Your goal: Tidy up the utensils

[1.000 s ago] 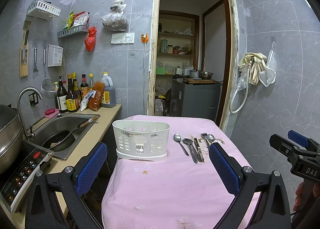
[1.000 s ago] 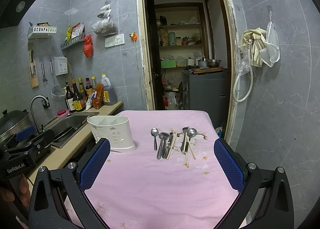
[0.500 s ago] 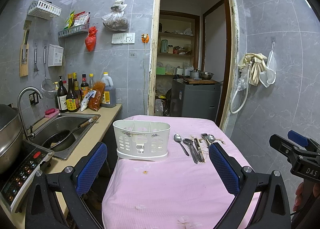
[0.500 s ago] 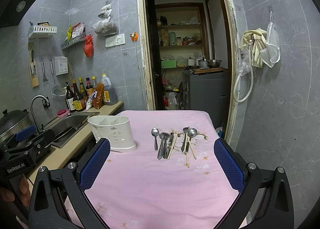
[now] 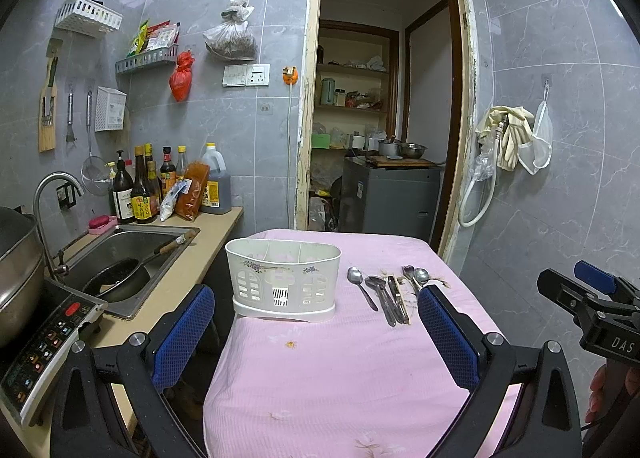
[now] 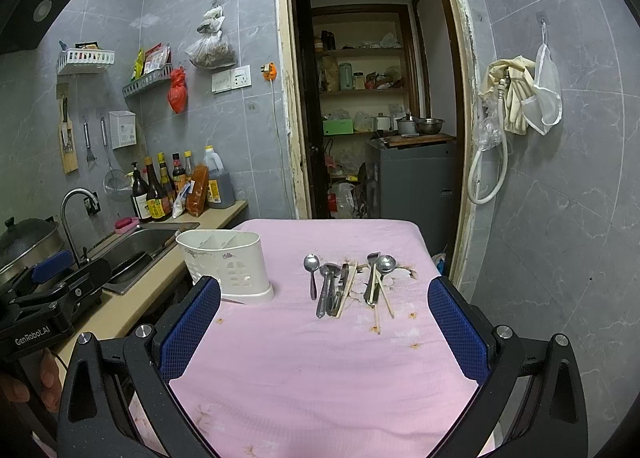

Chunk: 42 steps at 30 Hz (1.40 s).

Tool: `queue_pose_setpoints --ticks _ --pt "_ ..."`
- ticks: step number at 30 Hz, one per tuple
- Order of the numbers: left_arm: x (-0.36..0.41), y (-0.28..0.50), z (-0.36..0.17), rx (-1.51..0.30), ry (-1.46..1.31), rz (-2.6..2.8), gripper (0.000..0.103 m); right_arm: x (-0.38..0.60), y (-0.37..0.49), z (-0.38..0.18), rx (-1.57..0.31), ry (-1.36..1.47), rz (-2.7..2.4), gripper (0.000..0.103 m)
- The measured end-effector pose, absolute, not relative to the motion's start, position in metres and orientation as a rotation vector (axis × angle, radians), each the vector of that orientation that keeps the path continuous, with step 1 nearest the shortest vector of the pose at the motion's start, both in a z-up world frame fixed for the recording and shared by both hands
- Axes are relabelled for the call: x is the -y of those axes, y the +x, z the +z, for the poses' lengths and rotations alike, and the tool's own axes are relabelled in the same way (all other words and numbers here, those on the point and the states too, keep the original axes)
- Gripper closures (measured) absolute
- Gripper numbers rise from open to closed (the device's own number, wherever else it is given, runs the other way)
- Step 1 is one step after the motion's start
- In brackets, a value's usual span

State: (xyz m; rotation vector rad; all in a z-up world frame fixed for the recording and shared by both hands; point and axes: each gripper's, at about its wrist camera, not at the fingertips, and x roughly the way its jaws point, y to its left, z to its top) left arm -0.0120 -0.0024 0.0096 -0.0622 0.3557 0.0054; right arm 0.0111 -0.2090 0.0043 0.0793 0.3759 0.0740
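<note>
A white plastic utensil caddy (image 5: 283, 282) (image 6: 226, 260) stands empty on the pink tablecloth (image 5: 340, 370) (image 6: 320, 358), at the left. Right of it lie several utensils: a single spoon (image 5: 360, 286) (image 6: 311, 272), a bunch of spoons, a knife and chopsticks (image 5: 390, 298) (image 6: 334, 290), and a fork with a spoon and chopsticks (image 5: 416, 276) (image 6: 378, 278). My left gripper (image 5: 316, 342) is open and empty, well short of the caddy. My right gripper (image 6: 324, 338) is open and empty, short of the utensils.
A counter with a sink (image 5: 124, 258), a pan, sauce bottles (image 5: 148, 190) and a cooktop (image 5: 44, 338) runs along the table's left. A doorway (image 5: 384, 138) to a pantry is behind. A hose and gloves (image 5: 508, 138) hang on the right wall.
Both grippers have held nearly still; the views shifted very slightly. Nothing on the table has moved.
</note>
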Motion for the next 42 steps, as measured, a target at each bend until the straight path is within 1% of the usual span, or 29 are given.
queue_pose_setpoints --ticks 10,18,33,42 --pt "0.003 -0.013 0.009 -0.356 -0.062 0.004 0.000 0.203 0.014 0.004 -0.369 0.076 0.062 0.001" --pt "0.003 -0.014 0.017 -0.339 -0.062 -0.020 0.000 0.208 0.020 0.013 -0.321 0.077 0.028 0.001" --pt "0.027 0.058 0.032 -0.272 -0.051 -0.099 0.000 0.232 0.057 0.045 -0.237 0.050 -0.023 0.001" --pt "0.053 0.110 0.031 -0.257 -0.050 -0.102 0.000 0.257 0.111 0.043 -0.256 0.051 -0.031 0.001"
